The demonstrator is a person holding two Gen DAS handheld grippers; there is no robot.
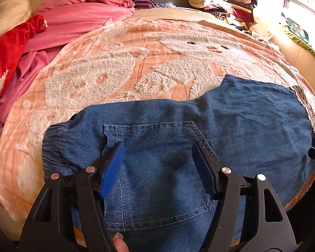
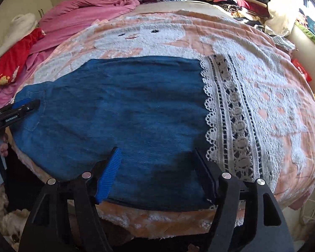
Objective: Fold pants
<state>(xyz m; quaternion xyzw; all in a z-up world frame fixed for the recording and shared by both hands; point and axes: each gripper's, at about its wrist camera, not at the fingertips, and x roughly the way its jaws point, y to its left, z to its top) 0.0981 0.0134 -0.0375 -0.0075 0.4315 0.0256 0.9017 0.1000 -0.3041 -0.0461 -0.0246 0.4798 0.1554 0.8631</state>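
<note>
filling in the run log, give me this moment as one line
stage: pants flat on blanket | left claw: open over back pocket | right claw: open near lace hem | held: nothing

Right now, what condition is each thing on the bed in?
Denim pants: lying flat on the blanket, legs stacked, lace hem to the right.
Back pocket: facing up.
Blanket: spread over the bed.
Pink bedding: bunched up.
Left gripper: open, holding nothing.
Right gripper: open, holding nothing.
</note>
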